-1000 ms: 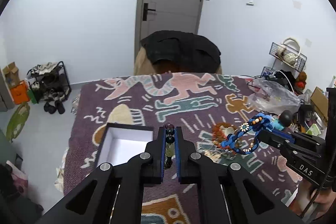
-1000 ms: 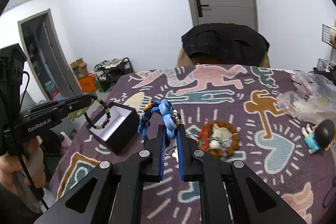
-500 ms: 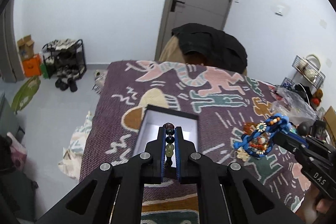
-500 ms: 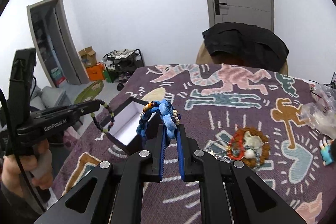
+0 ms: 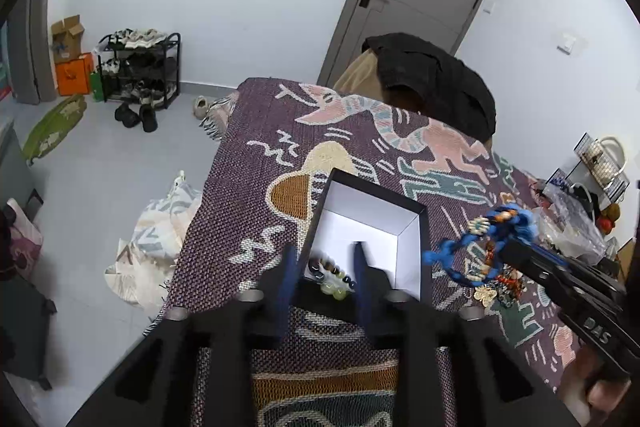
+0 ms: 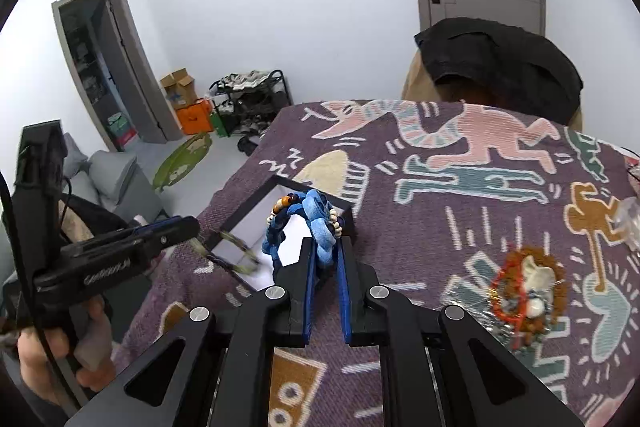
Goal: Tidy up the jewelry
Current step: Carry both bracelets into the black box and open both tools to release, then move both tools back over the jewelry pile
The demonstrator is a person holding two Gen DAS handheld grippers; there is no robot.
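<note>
The left claw (image 5: 322, 261) has just been spreading, and the dark bead bracelet (image 5: 330, 277) lies loose between its fingers at the near edge of the open black box (image 5: 424, 251). The right claw (image 6: 325, 259) pinches a blue cord bracelet (image 6: 316, 223) above the box's right wall; the patterned worktop (image 5: 256, 195) beyond is bare

Left gripper (image 5: 324, 259) fingers just opened; right gripper (image 6: 326, 259) clamped.

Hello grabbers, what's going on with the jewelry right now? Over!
Left gripper just opened, bead bracelet dropping into box. Right gripper shut on blue bracelet. Nothing blocking.
</note>
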